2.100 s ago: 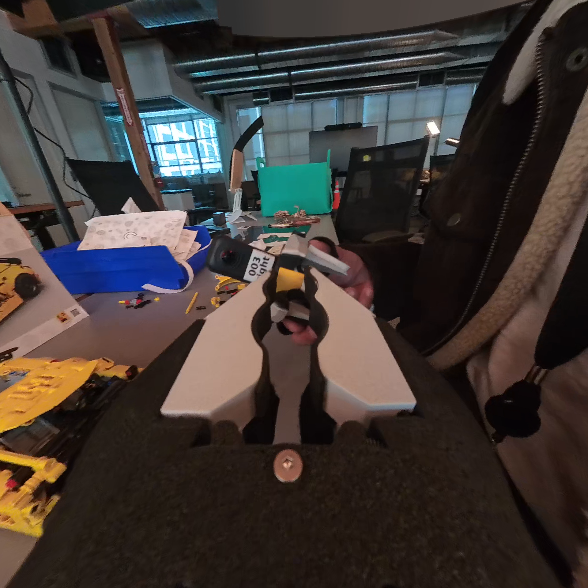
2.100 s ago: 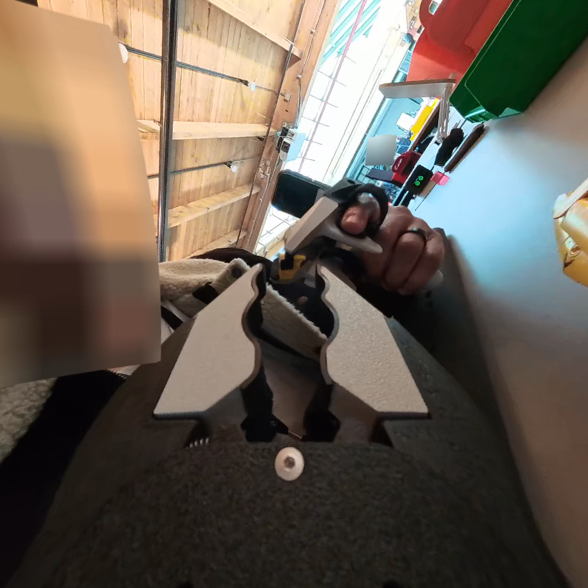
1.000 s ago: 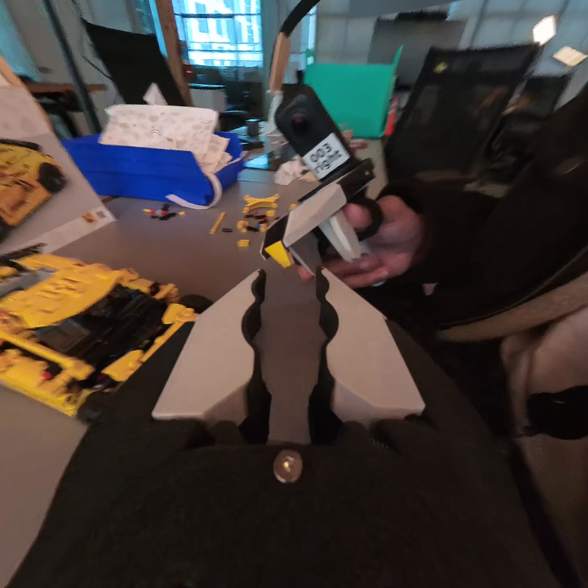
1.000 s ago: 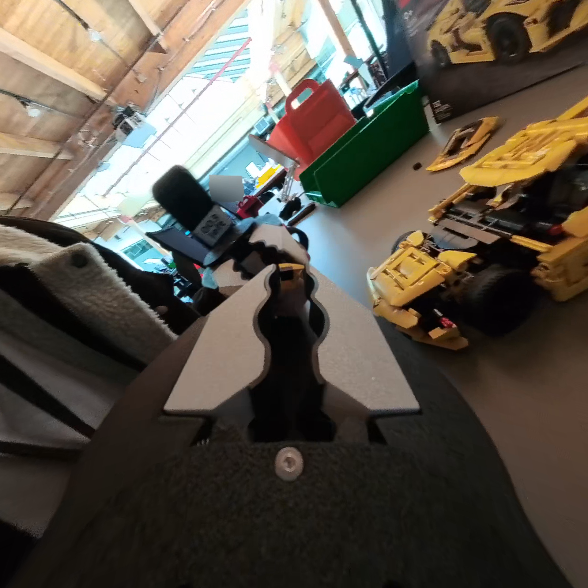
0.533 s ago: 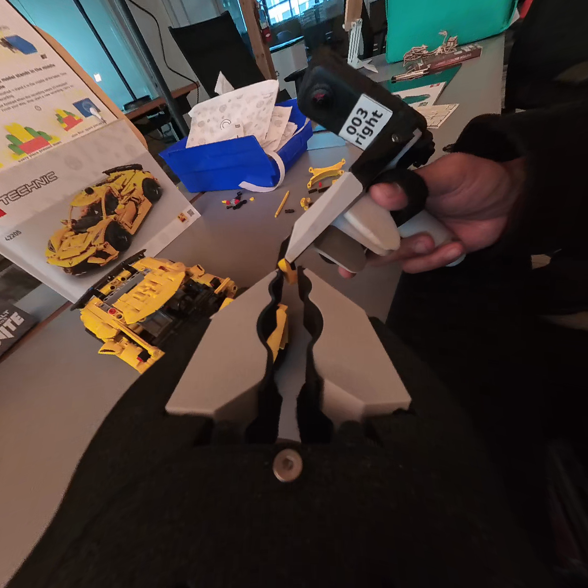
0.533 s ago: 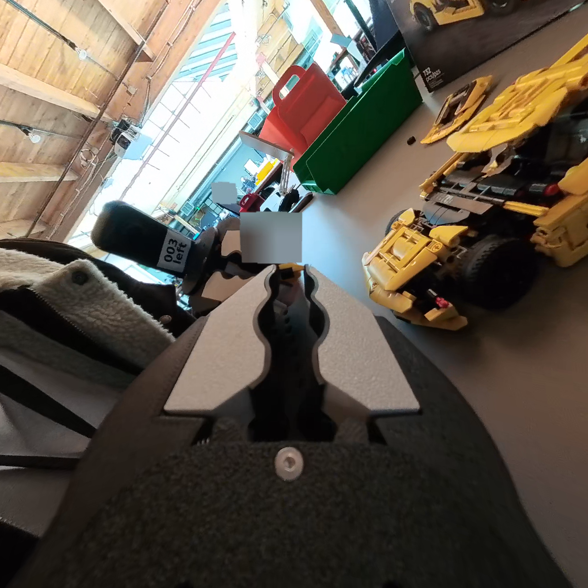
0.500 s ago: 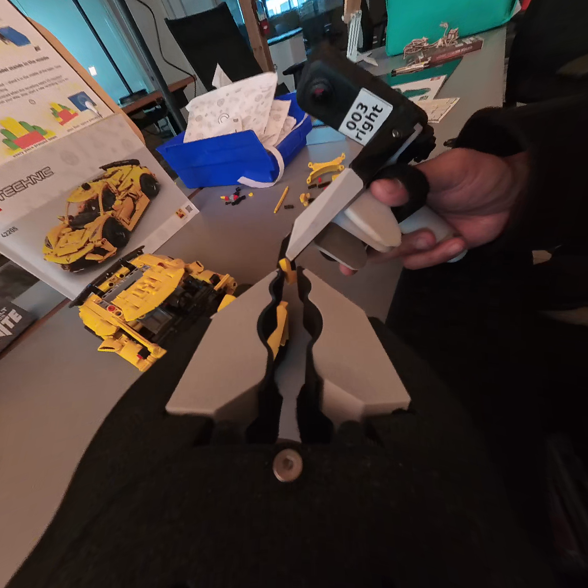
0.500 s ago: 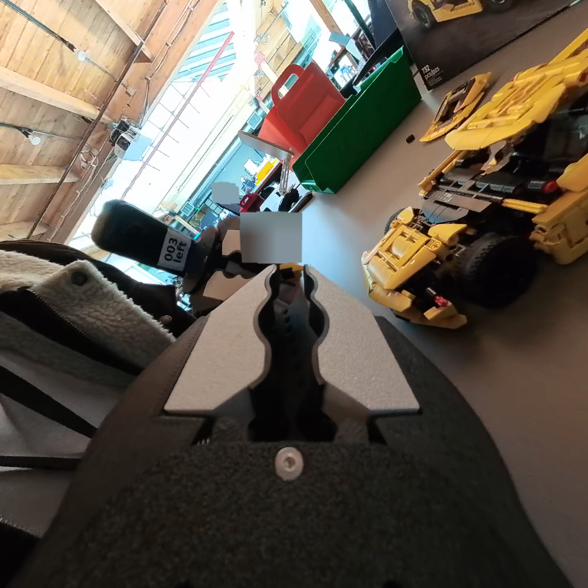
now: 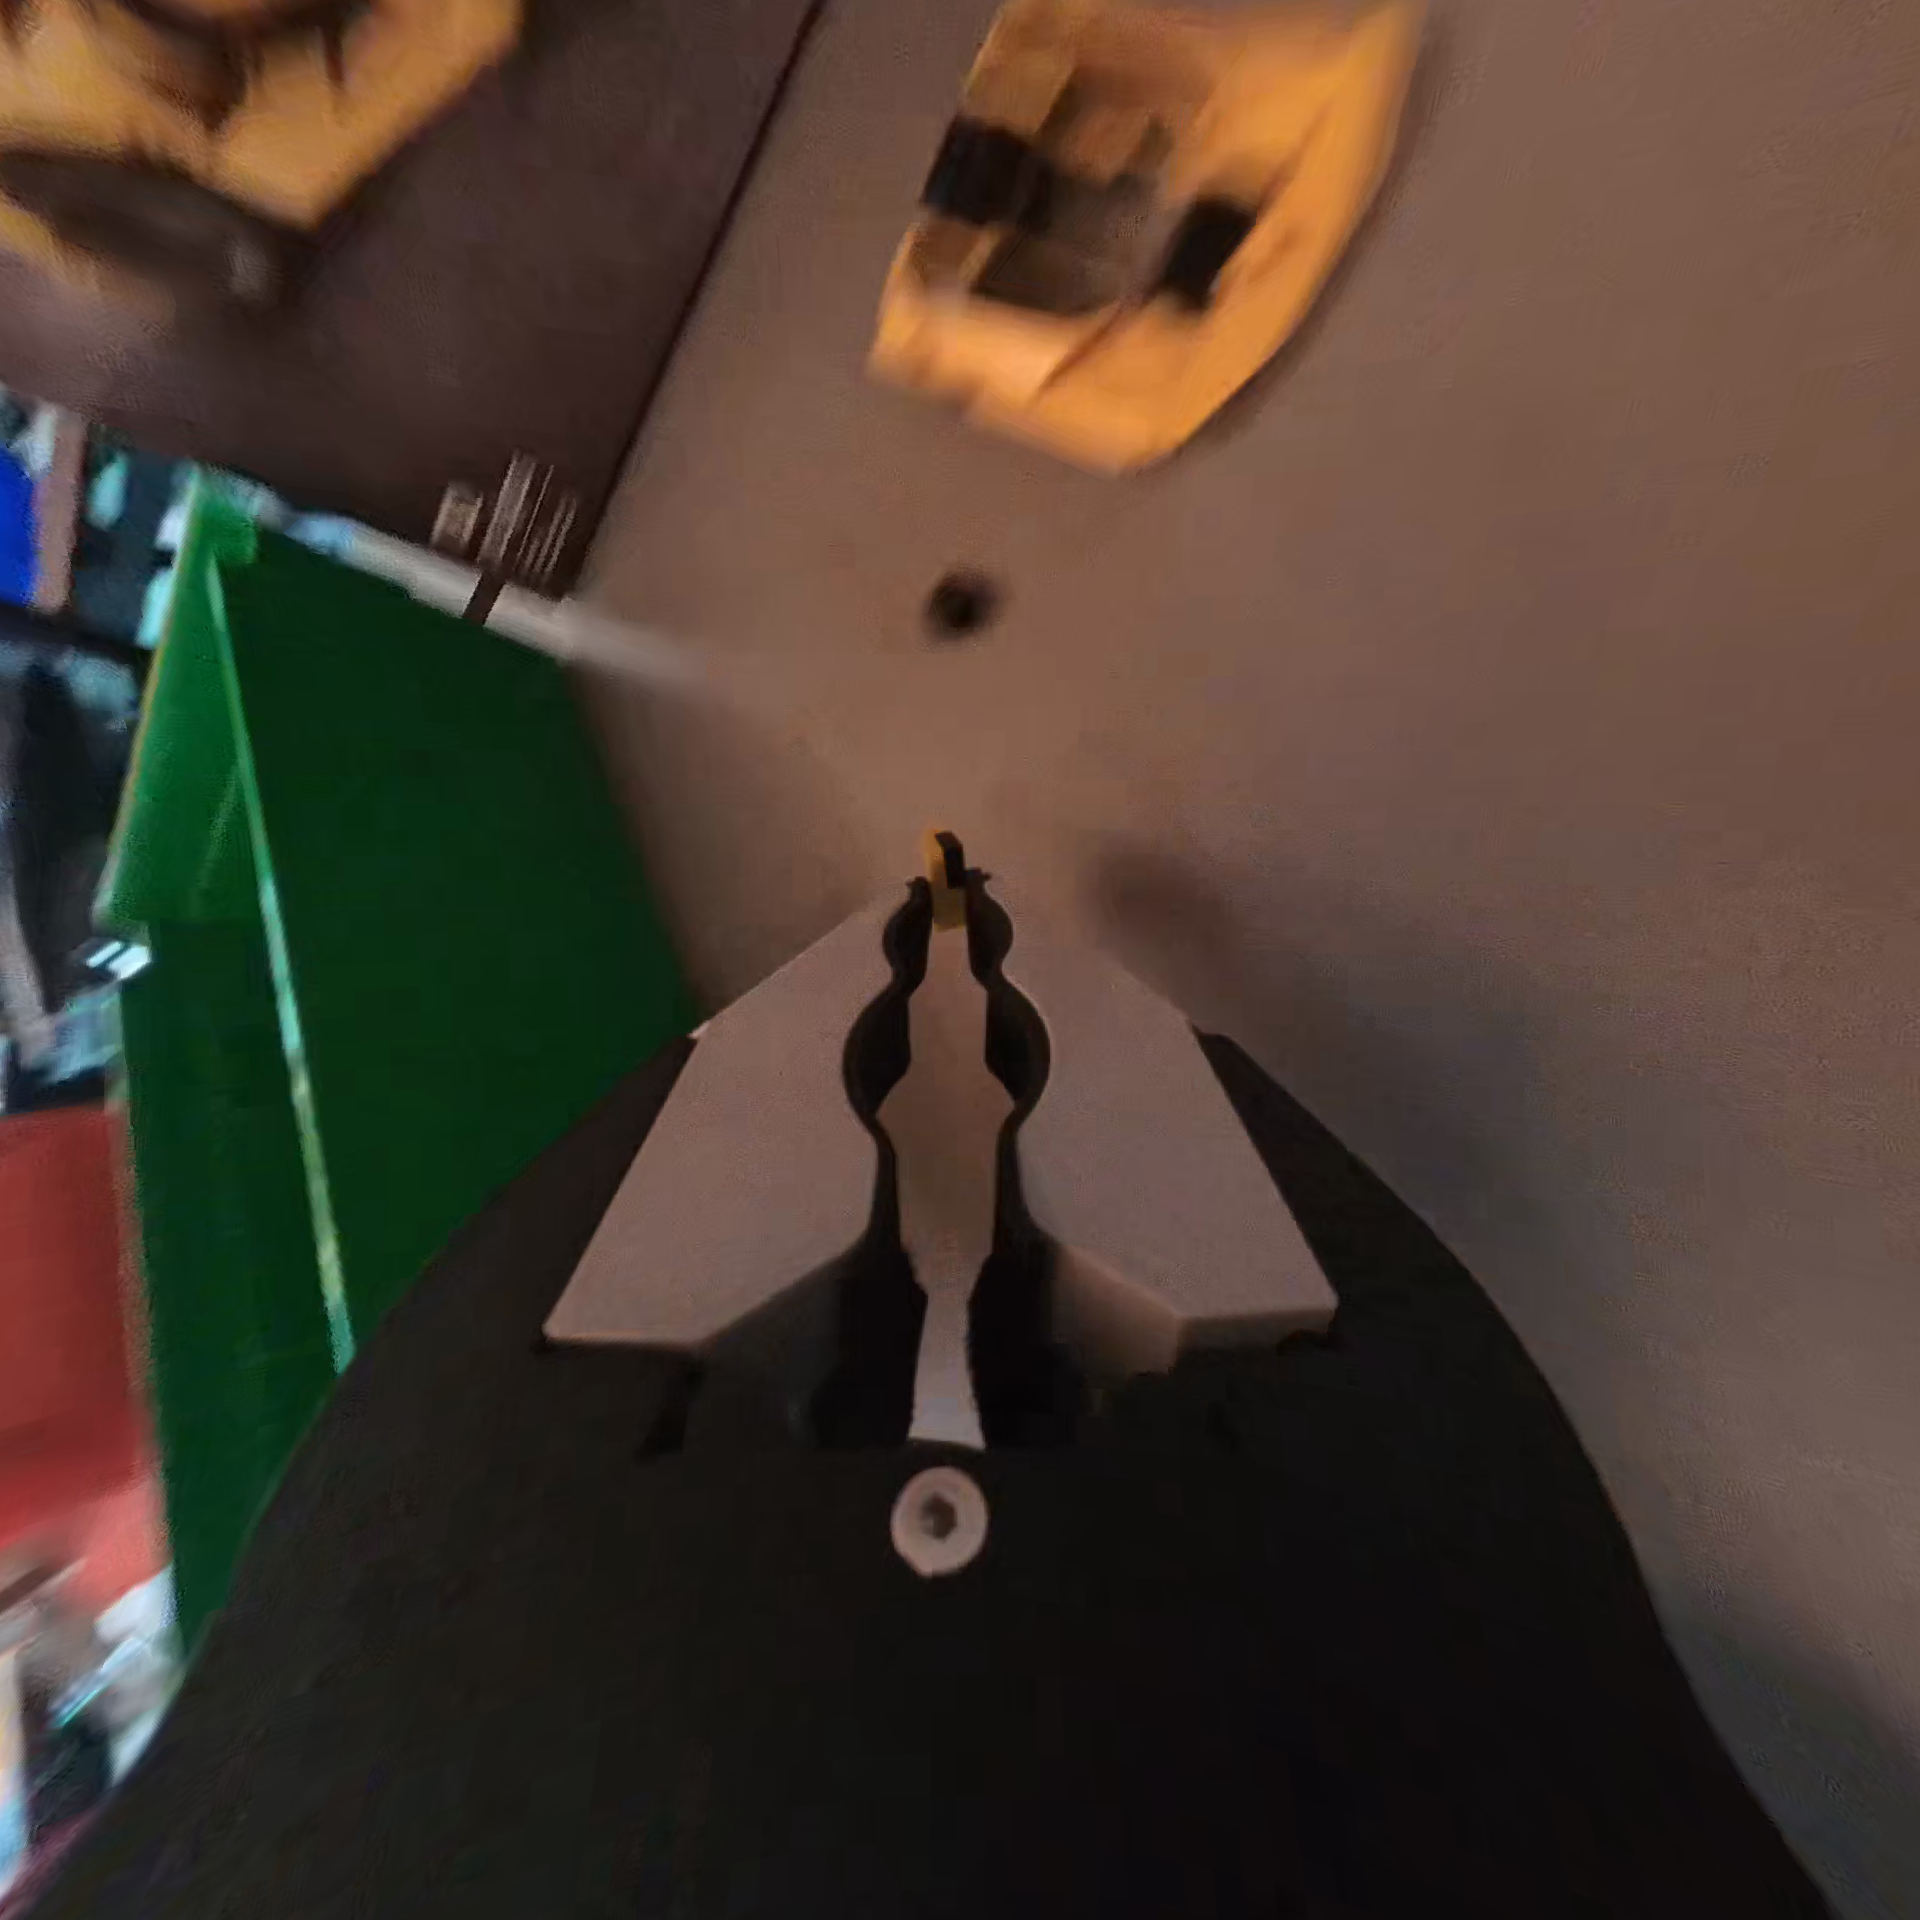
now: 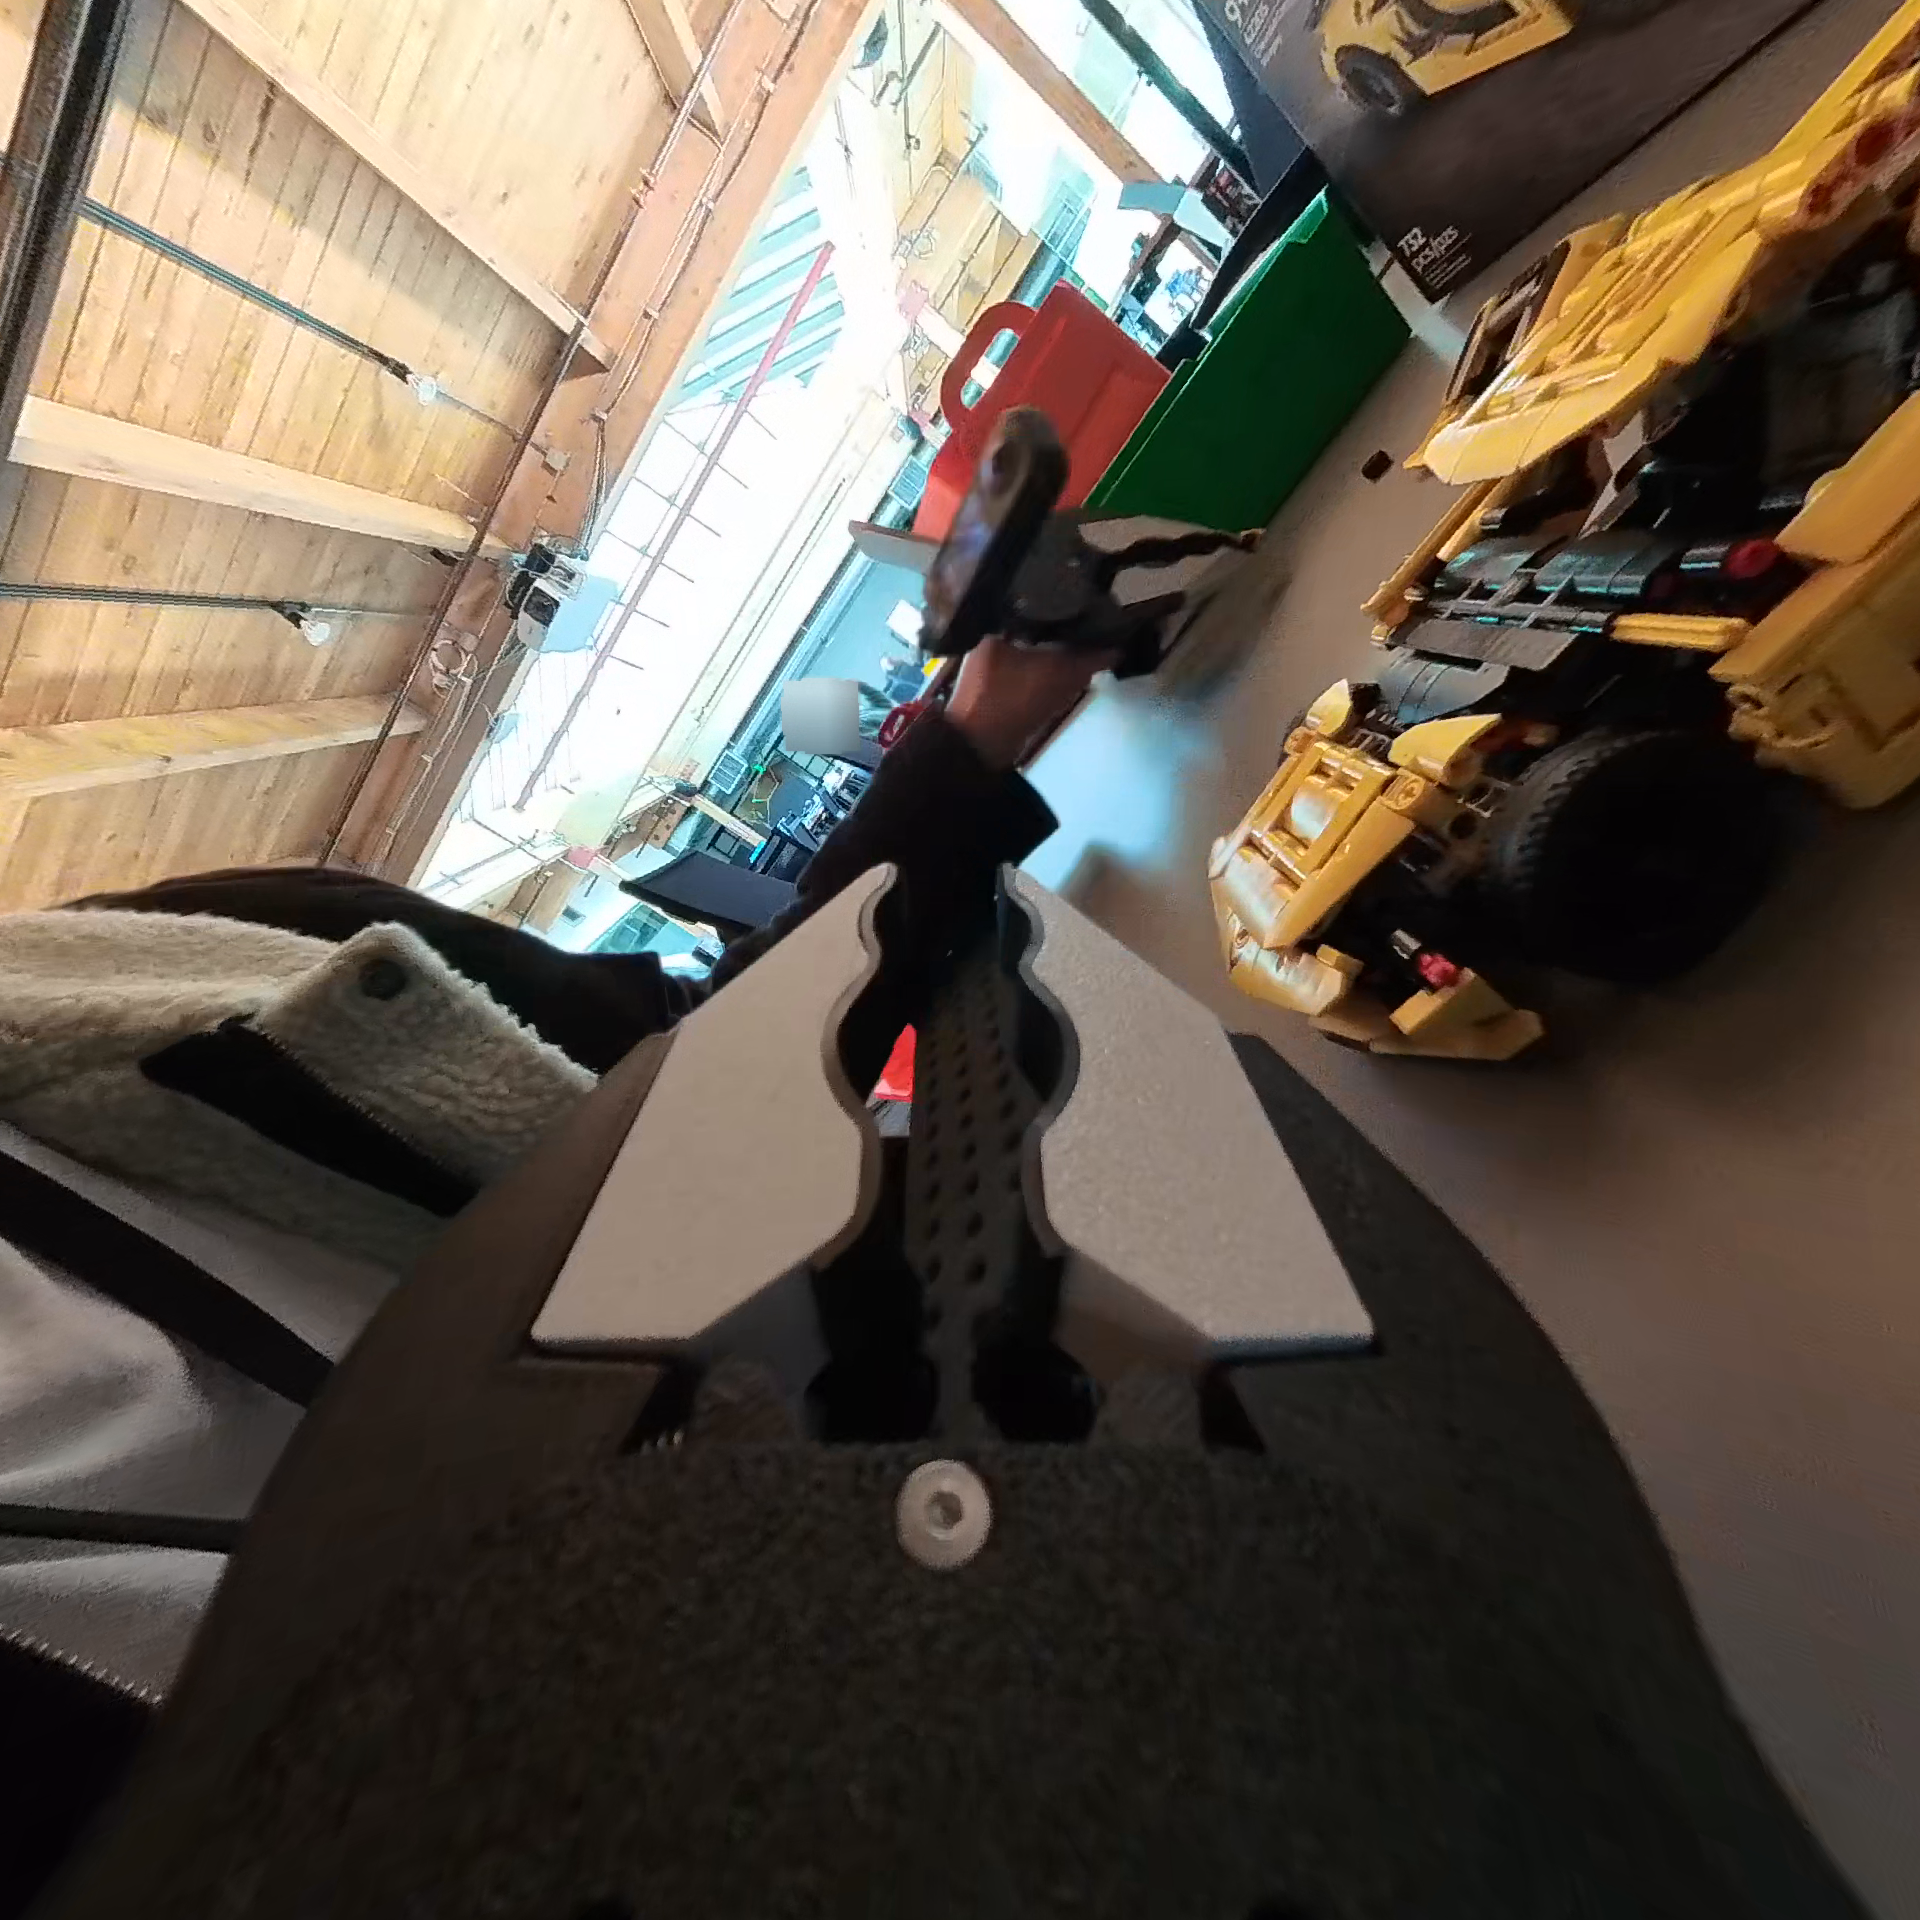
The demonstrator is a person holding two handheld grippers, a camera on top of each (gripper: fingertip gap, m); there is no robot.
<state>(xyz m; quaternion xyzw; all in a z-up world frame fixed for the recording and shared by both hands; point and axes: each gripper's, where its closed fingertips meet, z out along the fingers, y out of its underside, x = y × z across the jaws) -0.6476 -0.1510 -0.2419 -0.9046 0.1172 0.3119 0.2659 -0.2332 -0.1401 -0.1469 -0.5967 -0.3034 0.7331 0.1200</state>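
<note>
My left gripper (image 9: 948, 896) is shut on a small yellow brick piece (image 9: 943, 883) that sticks out past its tips. It hangs over the grey table (image 9: 1455, 831), pointing toward a small black piece (image 9: 956, 603) and a blurred yellow panel piece (image 9: 1122, 229). My right gripper (image 10: 945, 894) is slightly open and empty; a dark sleeve (image 10: 935, 800) shows through its gap. In the right wrist view the left gripper (image 10: 1236, 545) is farther off, held by a hand, near a yellow and black toy car (image 10: 1558, 748).
A green bin (image 9: 395, 883) stands at the left, also seen in the right wrist view (image 10: 1257, 405) beside a red bin (image 10: 1049, 384). A dark box with a yellow car picture (image 10: 1507, 114) stands behind the toy car. A person's fleece-lined jacket (image 10: 260, 1039) is at the left. The tips of one gripper are about 40 cm away from the tips of the other.
The yellow piece passed from my right gripper to my left. The left gripper then swung away over the table toward the green bin; the right gripper is now empty.
</note>
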